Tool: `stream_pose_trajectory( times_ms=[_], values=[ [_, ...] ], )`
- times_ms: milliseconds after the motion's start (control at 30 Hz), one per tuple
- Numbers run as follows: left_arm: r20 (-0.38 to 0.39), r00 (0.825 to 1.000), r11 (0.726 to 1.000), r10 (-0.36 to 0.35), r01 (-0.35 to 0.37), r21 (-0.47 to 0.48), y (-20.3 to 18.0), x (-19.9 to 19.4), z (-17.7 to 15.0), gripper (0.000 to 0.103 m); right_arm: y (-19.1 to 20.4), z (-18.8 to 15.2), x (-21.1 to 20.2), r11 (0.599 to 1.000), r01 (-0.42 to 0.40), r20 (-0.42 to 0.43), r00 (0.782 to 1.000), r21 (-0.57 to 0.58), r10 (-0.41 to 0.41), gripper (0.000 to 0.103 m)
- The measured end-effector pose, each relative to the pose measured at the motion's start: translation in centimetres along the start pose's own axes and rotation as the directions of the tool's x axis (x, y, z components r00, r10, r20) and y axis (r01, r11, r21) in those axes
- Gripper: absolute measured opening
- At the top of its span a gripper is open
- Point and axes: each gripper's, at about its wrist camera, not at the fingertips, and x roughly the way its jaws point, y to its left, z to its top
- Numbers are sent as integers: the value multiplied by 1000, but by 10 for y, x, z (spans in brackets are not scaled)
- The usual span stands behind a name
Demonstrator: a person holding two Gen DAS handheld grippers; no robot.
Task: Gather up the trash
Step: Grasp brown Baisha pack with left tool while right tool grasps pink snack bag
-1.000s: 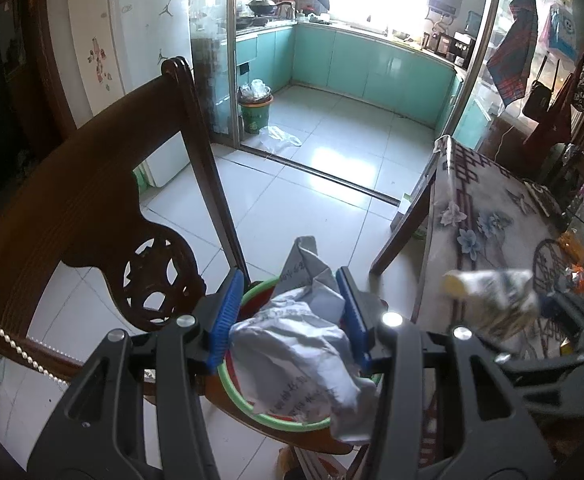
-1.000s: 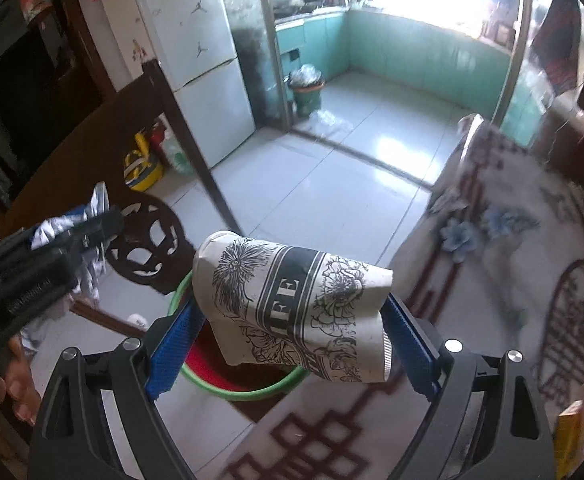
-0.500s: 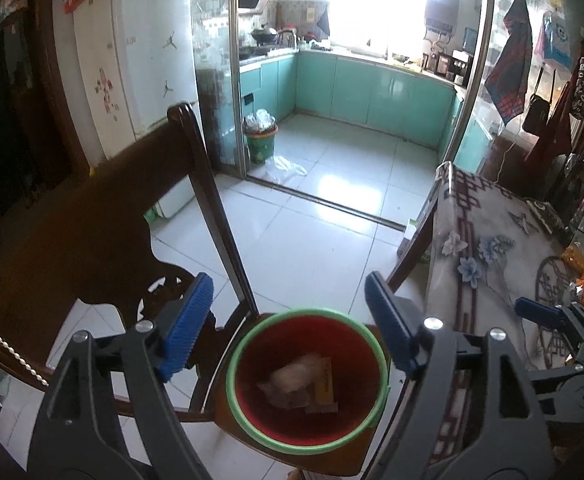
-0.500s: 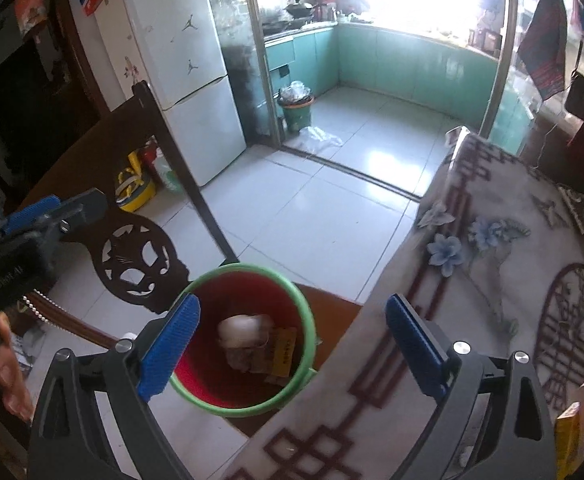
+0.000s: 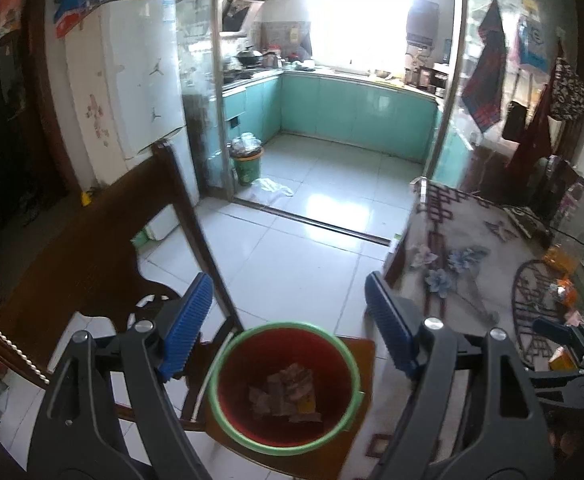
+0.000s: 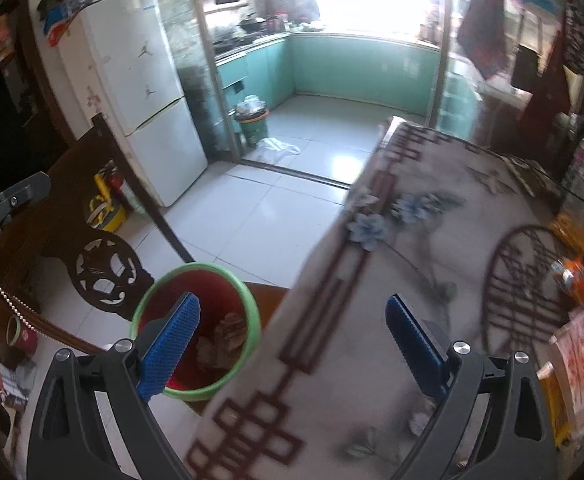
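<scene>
Both tongs stand wide and empty. The left tongs [image 5: 288,328] hover directly above the bin [image 5: 284,386]; the right tongs [image 6: 292,344] straddle the table [image 6: 431,240] edge, nearer the remaining clutter [image 6: 571,276] at far right.

Round red plastic bin with green rim [image 5: 284,388] stands upright on a brown wooden chair seat, just beside the table edge. Crumpled brownish paper trash [image 5: 286,394] lies at its bottom, blurred in both views.

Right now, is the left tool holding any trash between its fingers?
No, the left gripper is open with nothing between its blue fingers; crumpled trash lies inside the red bin.
</scene>
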Motion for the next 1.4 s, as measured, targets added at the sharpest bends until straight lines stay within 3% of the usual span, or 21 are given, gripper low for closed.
stream_pose_trajectory(
  times_ms=[167,300,433,700,733,800,867,1000,1067,1233,1267,1367,1400],
  values=[
    [-68,991,993,-112,114,27,-48,5,-17,83,-40,-23,-30,998,48,14,999,42,-49,91],
    [-169,957,971,-237,240,-3,-101,12,-45,84,-94,-48,-57,994,74,15,997,76,-76,91],
    [-247,921,952,-300,304,-22,-161,8,-72,84,-155,-71,-79,989,105,-1,994,104,-106,91],
    [-296,889,930,-350,368,7,-263,-12,-112,88,-294,-97,-108,970,180,-36,984,161,-177,90],
    [-313,880,926,-357,378,6,-273,-12,-120,88,-307,-98,-108,970,180,-48,983,163,-175,90],
    [-372,843,910,-388,415,-8,-294,-6,-140,88,-325,-99,-108,972,176,-56,984,155,-169,91],
    [-455,788,890,-414,455,-22,-317,5,-166,88,-339,-101,-100,975,173,-84,983,138,-162,91],
    [-555,755,903,-350,429,13,-346,22,-200,88,-352,-101,-72,985,136,-157,981,110,-118,90],
    [-559,752,905,-350,425,4,-350,22,-201,88,-349,-101,-54,988,127,-196,975,89,-108,89],
    [-540,773,886,-333,452,102,-360,12,-196,88,-349,-110,-18,992,113,-284,954,49,-95,79],
    [-541,774,874,-329,467,135,-360,12,-196,88,-350,-110,-19,994,104,-276,957,46,-87,74],
    [-552,775,842,-307,491,221,-361,17,-202,88,-352,-104,-34,996,39,-235,972,79,-20,34],
    [-558,773,833,-302,499,240,-363,19,-204,88,-353,-102,-38,996,42,-222,975,78,-24,32]
  ],
)
